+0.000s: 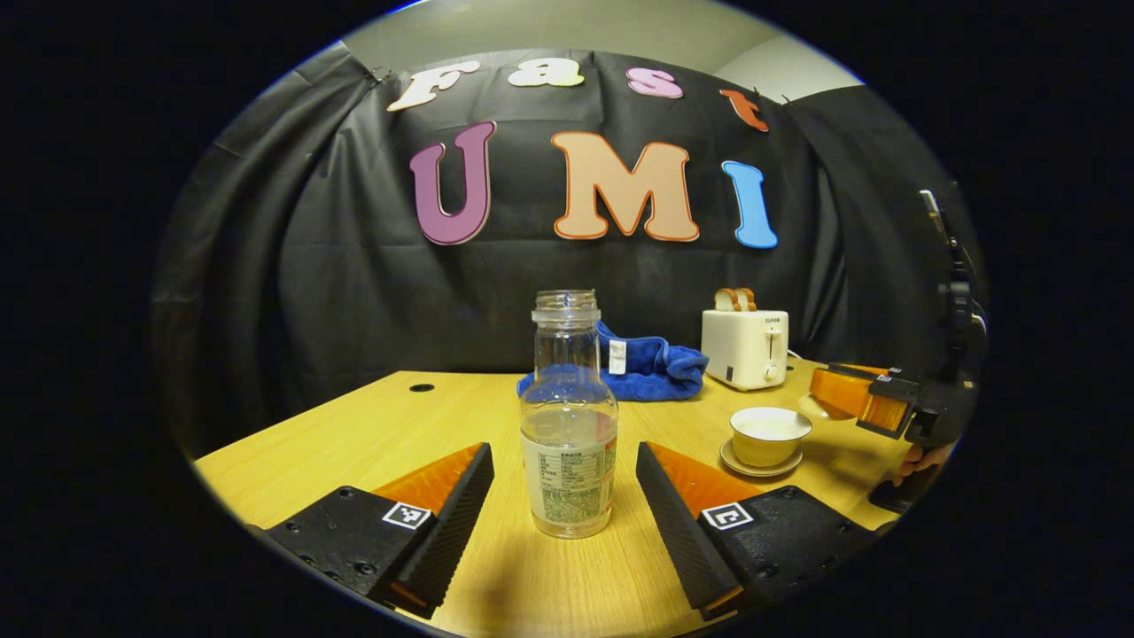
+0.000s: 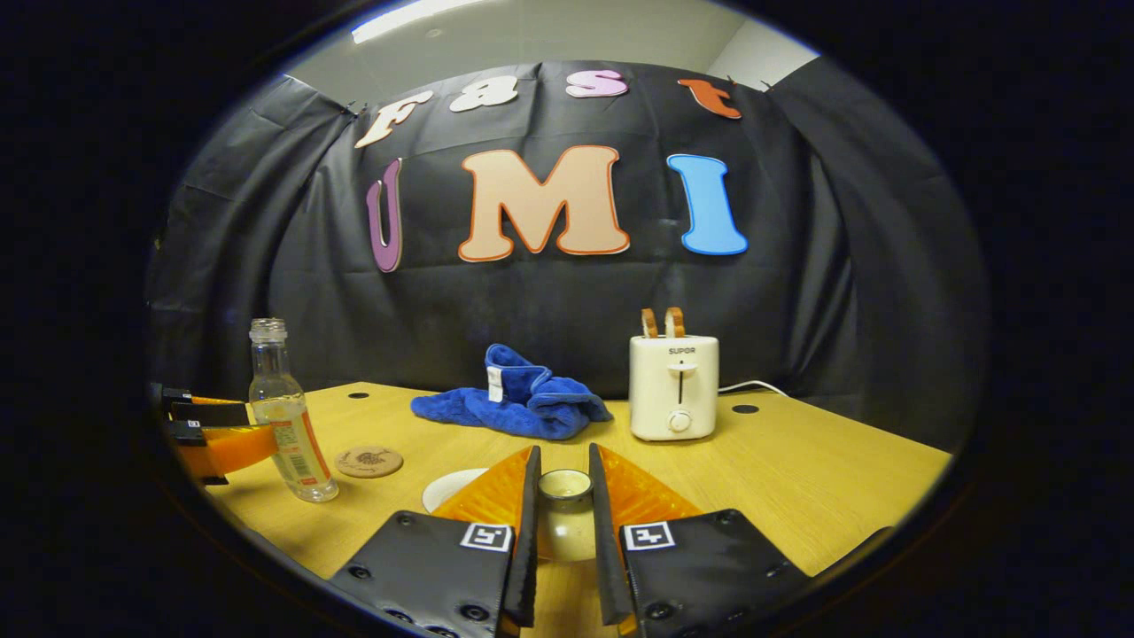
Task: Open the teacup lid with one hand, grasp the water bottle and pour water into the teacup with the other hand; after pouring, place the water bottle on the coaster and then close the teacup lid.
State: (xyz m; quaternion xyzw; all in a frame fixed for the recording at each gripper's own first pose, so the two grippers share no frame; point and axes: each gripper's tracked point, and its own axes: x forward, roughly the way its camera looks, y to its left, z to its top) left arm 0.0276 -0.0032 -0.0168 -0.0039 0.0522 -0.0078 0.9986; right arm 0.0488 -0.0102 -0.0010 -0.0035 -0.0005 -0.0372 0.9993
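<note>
A clear, capless water bottle (image 1: 567, 416) with a little water stands on the table between the fingers of my left gripper (image 1: 563, 454). That gripper is open, with a gap on each side of the bottle. The teacup (image 1: 769, 434) stands uncovered on its saucer (image 1: 760, 466) to the right. My right gripper (image 2: 564, 470) is shut on the knob of the teacup lid (image 2: 565, 486) and holds it above the table. In the right gripper view the bottle (image 2: 288, 416) stands at the left with the left gripper (image 2: 252, 430) around it, and the round brown coaster (image 2: 368, 461) lies beside it.
A white toaster (image 2: 673, 385) with two slices of bread and a crumpled blue cloth (image 2: 518, 403) sit at the back of the wooden table (image 1: 399, 425). The right gripper (image 1: 833, 390) hovers right of the cup, with a hand (image 1: 921, 461) behind it.
</note>
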